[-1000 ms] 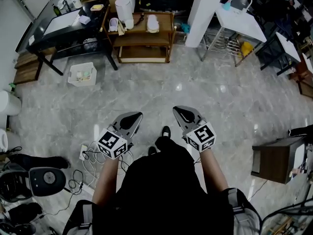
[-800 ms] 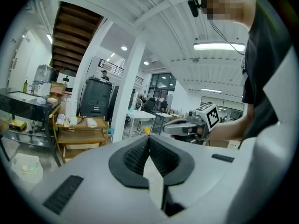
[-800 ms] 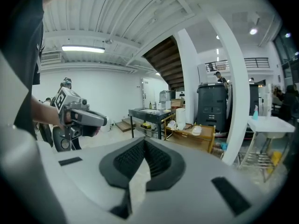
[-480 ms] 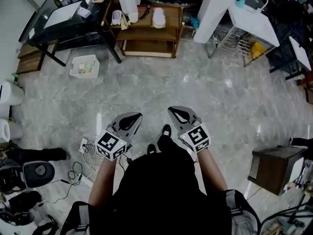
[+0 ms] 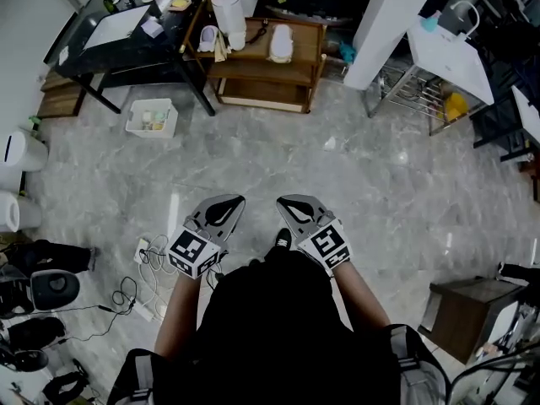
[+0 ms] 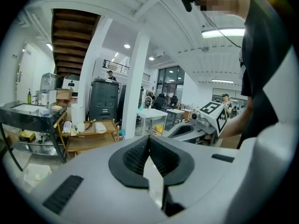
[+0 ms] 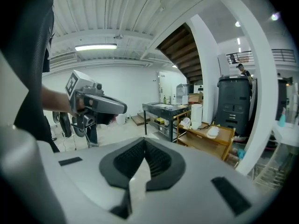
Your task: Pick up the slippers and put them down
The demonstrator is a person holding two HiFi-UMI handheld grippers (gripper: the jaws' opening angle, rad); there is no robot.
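Left claw (image 5: pixel 232 201): It is shut tight, and nothing is held in it. It is held out over the floor (image 5: pixel 278 154), near the person.
Right claw (image 5: pixel 287 201): It is shut tight too, and nothing is gripped. It is held just beside the left claw.
Slippers: Two pale slippers are seen at the far side of the room, on the wooden tabletop (image 5: pixel 302 49). The right slipper (image 5: pixel 281 42) is laid near the middle. The left slipper (image 5: pixel 207 39) is laid at the left end, just beside a tall white tub (image 5: pixel 229 15).
Gap: Both claws are kept well apart from the slippers. A wide stretch of floor is seen between them.
Done so far: Nothing is done yet, it seems. No slipper is picked up, and both are lying on the tabletop.
Left to do: Almost all of the job is left. The tabletop has to be reached, the claws have to be opened, and the slippers have to be gripped, lifted and put down.
Writing: No words or brand names can be read. Only black and white square marks are seen on the left cube (image 5: pixel 193 251) and the right cube (image 5: pixel 327 245). The small things on the black tabletop (image 5: pixel 114 34) at the far left are too tiny for any label to be read.
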